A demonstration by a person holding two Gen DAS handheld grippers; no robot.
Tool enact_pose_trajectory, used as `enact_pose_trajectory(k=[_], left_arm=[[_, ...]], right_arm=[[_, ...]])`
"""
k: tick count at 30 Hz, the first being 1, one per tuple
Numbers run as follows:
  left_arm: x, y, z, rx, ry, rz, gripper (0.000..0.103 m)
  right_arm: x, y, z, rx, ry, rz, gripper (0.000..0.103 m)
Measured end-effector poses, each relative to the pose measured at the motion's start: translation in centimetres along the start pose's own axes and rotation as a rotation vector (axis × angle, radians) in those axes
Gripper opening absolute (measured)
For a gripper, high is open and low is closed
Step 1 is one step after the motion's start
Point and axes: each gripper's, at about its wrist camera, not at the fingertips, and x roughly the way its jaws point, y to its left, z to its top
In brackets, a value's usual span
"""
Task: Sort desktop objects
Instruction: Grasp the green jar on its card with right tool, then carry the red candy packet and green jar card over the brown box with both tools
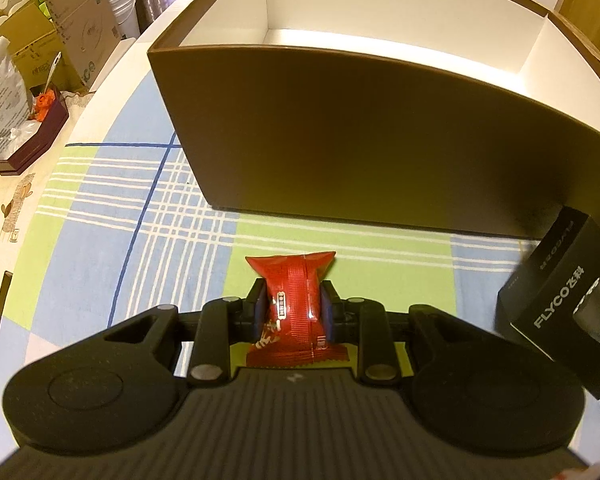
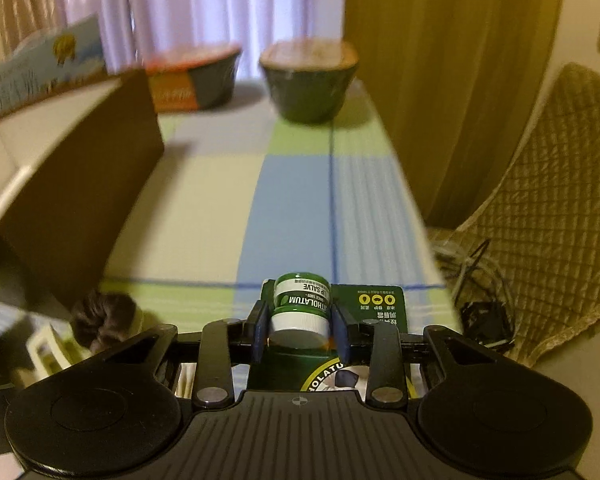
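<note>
A small red crinkled foil snack packet point(image 1: 296, 308) sat pinched at its middle between the two blue-padded fingers of the left gripper point(image 1: 294, 314), held just above the checked blue, green and white cloth point(image 1: 140, 216) covering the tabletop. Straight ahead of it stood a large brown cardboard box with a white interior point(image 1: 340, 140), open at the top and split by a white divider into compartments; both visible compartments looked bare. A black carton printed FLYCO point(image 1: 560, 300) stood just to the right of the packet.

The right gripper point(image 2: 300, 320) was clamped on a small green and white lip salve pot point(image 2: 300, 310), still attached to its green backing card point(image 2: 374, 304), near the tabletop's right edge. The brown box lay to its left. Two dark bowl-shaped tubs point(image 2: 310, 80) stood well beyond, and a dark fuzzy hair tie point(image 2: 104, 320) lay low at the left.

Judged from this, both items were grasped and the carrying step was in hand. The next move would call for lifting each over the box's tall wall and choosing a compartment before letting go.
</note>
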Motion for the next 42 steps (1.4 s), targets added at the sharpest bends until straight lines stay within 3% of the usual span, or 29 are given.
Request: enact_pose_trajectory(k=[5,11,25,34,42], left_arm=[[-0.4,0.0,-0.2,0.008,0.002,-0.016,0.023],[-2.3,0.0,-0.7,0.009,-0.014,-0.044,0.022],[-10.7,-0.3,0.8,0.047,-0.158,-0.117,0.022],[-13.6,-1.0,3.1,0.060,-0.239,-0.186,0.022],[-14.3,-1.6,6.4,0.085,-0.304,-0.230,0.022]], right_arm=[[-3.8,0.0,0.6,0.051,-0.047,0.045,0.031],[-6.5,2.7,0.8,0.059,-0.037,0.127,0.031],[-10.7,13.8,2.3,-0.067,-0.014,0.427,0.031],[-10.4,19.5,4.8,-0.125,-0.070,0.514,0.031],[-9.0,22.9,7.5,-0.166,-0.113,0.517,0.031]])
